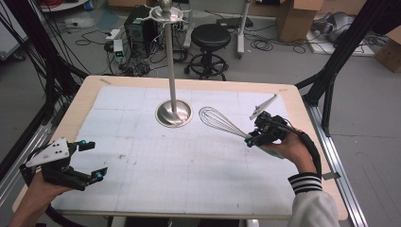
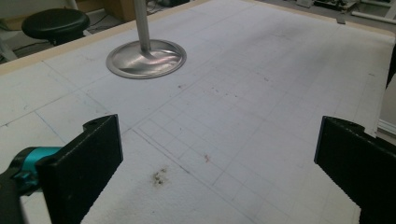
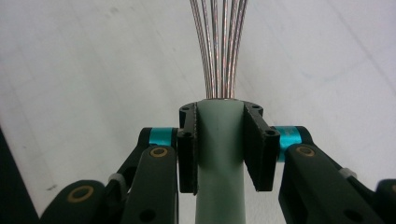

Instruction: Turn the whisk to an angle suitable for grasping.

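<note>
The left gripper is resting near the mat's front left corner, jaws gaping wide on nothing. The right gripper is clamping the whisk by its pale green handle near the right edge, wires pointing toward the stand's base.

In the high view the tall steel stand with its round dished base loses its very top at the picture's upper edge. The wire whisk with the pale green handle has most of that handle hidden under the right gripper; in the right gripper view its wire loops run off the top
</note>
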{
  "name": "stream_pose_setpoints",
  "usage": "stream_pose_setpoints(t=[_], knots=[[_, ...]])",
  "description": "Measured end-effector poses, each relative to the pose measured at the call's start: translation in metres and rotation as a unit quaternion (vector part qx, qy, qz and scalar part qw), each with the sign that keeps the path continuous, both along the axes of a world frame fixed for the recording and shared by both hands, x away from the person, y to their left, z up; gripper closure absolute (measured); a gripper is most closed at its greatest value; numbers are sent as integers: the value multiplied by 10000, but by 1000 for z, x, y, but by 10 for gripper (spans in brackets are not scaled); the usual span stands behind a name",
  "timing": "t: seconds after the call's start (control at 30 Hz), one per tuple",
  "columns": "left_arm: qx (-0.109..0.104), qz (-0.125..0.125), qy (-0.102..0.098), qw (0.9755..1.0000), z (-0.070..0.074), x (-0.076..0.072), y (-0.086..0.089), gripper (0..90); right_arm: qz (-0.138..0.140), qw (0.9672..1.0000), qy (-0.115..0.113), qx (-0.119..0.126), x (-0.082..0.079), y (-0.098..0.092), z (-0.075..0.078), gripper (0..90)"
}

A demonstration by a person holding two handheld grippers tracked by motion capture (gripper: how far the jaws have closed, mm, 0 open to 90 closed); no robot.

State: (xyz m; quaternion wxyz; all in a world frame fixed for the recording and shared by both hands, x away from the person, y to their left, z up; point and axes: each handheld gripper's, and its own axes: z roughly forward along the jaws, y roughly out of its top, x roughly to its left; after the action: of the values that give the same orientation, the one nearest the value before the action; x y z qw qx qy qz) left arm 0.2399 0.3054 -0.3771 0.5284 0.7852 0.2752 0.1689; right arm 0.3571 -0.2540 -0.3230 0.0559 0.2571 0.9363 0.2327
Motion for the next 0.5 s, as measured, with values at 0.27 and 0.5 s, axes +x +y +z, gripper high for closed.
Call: stream_pose_setpoints(t=[0.27, 0.5], knots=[[-37, -3, -52, 10000, 3, -1, 2, 17, 597, 9973, -85, 430, -14, 25, 28, 696], [-39, 8, -43, 10000, 3, -2, 3, 17, 912, 9936, -140, 652, -20, 45, 43, 696]])
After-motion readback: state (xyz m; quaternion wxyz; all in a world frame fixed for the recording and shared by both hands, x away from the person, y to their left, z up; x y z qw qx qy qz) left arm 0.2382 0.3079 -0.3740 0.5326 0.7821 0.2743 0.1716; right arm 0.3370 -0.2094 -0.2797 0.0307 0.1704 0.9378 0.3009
